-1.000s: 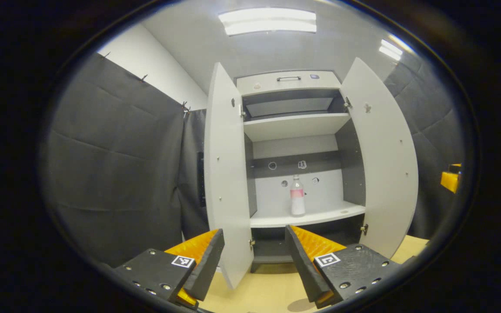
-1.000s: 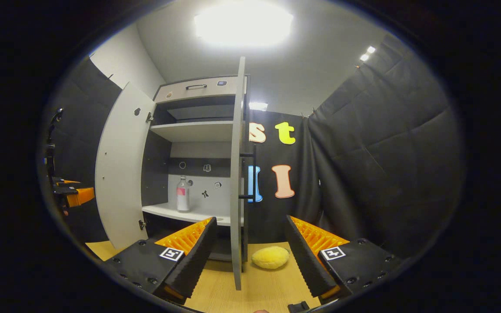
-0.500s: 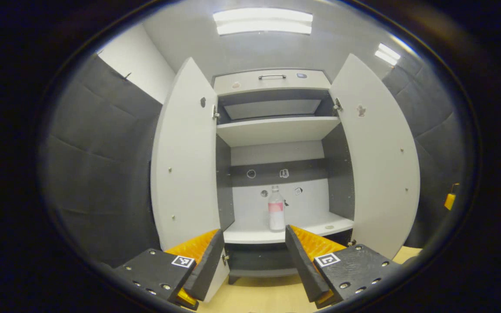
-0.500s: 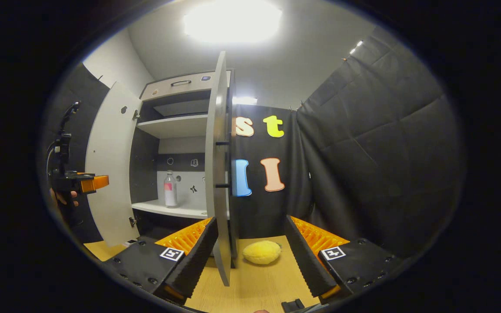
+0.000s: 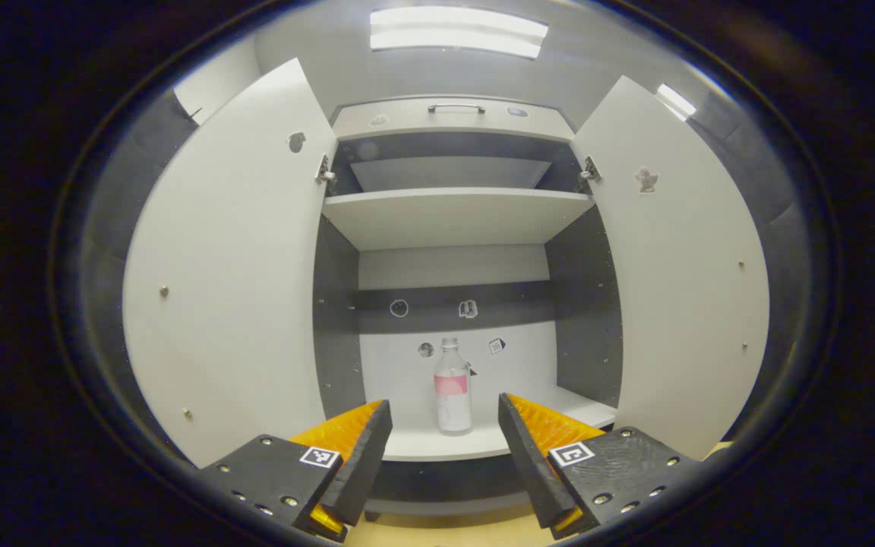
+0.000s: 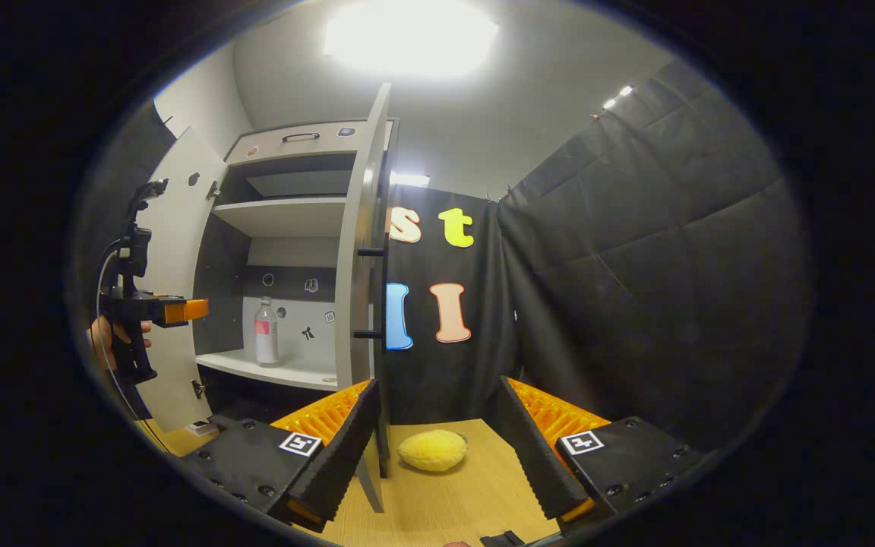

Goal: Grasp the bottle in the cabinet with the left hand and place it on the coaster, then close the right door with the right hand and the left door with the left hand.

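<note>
Clear plastic bottle (image 5: 453, 396) stood upright near shelf (image 5: 437, 444) front edge, dead ahead of left gripper (image 5: 443, 448), fingers spread, empty; right gripper (image 6: 431, 448) spread too, farther off.

Clear bottle (image 5: 453, 395) with pink label; white-grey cabinet (image 5: 453, 220); yellow coaster (image 6: 432, 450).

Both doors (image 5: 232, 258) open; shelf (image 5: 483, 437) around bottle (image 5: 453, 389) bare.

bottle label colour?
Pink band over white on the clear bottle; clearest in the left gripper view.
</note>
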A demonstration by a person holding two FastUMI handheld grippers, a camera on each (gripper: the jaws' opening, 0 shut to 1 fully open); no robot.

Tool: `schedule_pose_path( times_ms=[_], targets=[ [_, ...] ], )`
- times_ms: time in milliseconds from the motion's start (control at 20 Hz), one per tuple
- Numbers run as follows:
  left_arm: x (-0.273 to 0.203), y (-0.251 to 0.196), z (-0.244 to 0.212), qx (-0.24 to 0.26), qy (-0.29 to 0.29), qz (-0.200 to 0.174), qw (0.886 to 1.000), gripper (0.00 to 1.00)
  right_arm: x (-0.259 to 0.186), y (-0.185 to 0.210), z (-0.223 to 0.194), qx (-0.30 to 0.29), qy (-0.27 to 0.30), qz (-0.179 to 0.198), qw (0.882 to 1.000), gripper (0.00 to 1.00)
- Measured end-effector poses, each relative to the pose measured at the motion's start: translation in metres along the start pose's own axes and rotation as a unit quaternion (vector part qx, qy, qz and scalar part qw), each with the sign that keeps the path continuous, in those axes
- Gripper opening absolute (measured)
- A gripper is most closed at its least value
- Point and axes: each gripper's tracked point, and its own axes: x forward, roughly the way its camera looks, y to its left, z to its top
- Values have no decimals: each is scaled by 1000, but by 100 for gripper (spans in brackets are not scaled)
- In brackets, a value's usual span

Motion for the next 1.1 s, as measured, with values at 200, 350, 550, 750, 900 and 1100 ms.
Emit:
schedule_pose_path(
  times_ms=[200,350,550,750,900,1100],
  targets=[
    [48,0,-12,-14,6,-22,1000,84,11,-4,0,-17,7,-28,999,98],
    [80,0,-21,-11,7,-30,999,84,14,-6,-1,-24,11,-49,998,98],
    [121,1,-40,-18,20,-39,999,85,17,-6,-7,-32,22,-79,996,98],
    [159,0,-57,-16,30,-42,999,85,13,-12,-13,-39,34,-111,992,98],
    [183,2,-74,-28,46,-45,998,84,15,-14,-13,-39,39,-132,990,98],
    [206,3,-90,-33,61,-49,996,84,5,-8,-22,-46,48,-143,987,98]
  ],
)
